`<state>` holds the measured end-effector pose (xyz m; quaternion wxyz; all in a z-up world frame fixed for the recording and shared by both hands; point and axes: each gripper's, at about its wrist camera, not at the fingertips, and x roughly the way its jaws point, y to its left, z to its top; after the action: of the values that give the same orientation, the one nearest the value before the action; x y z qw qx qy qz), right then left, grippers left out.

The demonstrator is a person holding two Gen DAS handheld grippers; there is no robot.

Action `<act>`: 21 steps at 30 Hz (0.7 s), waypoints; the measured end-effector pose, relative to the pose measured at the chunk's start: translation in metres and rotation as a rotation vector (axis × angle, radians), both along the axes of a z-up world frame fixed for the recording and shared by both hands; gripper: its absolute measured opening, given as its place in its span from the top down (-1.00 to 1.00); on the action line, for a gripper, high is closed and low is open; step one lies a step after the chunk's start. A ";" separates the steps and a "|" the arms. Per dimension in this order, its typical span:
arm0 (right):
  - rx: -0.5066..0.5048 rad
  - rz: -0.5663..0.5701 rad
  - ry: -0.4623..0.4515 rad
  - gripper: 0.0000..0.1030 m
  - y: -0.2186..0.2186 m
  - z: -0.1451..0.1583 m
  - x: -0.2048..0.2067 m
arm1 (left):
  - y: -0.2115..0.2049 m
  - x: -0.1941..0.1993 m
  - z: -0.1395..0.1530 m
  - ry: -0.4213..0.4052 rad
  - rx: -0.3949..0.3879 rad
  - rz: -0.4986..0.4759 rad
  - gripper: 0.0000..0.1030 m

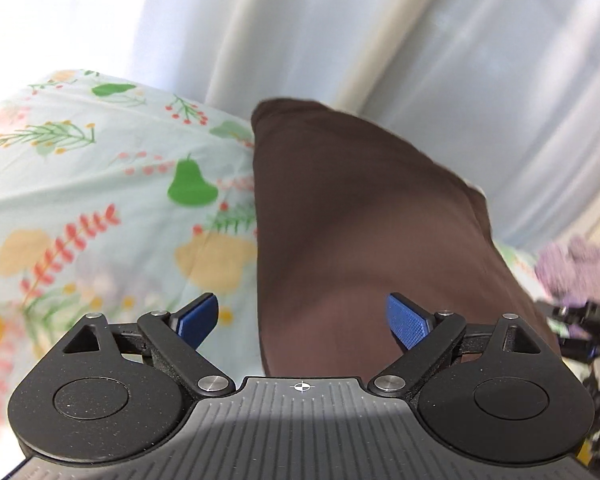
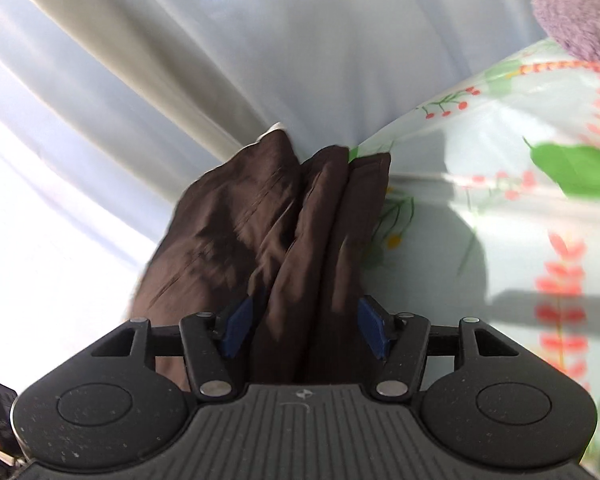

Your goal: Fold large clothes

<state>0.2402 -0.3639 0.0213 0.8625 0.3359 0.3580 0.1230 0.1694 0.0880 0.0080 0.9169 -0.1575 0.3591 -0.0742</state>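
Brown garment (image 1: 364,216) lies folded on the floral sheet (image 1: 100,184), near the pale curtain (image 1: 340,32). Left gripper (image 1: 302,322) spread wide above it, blue pads (image 1: 408,322) clear of the cloth. Right gripper (image 2: 304,328) part open; bunched brown folds run up between its pads (image 2: 238,326), but no pressing grip visible.

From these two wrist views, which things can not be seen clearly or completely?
- Brown garment: in the left view its near end is hidden behind the left gripper; its type cannot be told.
- Right view: the gripper body cuts off the cloth between the open jaws of the right gripper.
- Purple fluffy item: cut by the edge, blurred.
- Floral sheet: edges out of frame.
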 end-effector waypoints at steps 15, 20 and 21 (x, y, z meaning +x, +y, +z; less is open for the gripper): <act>0.043 0.037 -0.068 0.38 0.062 0.012 -0.050 | -0.042 -0.022 -0.044 0.057 0.174 0.024 -0.79; -0.003 -0.073 0.019 0.45 0.057 -0.007 -0.056 | -0.039 -0.014 -0.053 0.096 0.182 -0.012 -0.89; -0.017 -0.088 0.045 0.46 0.058 -0.018 -0.054 | -0.035 -0.013 -0.056 0.112 0.167 -0.015 -0.90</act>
<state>0.1860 -0.3061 0.0036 0.8617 0.3465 0.3632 0.0742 0.1568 0.0528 -0.0482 0.9048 -0.0818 0.4158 -0.0422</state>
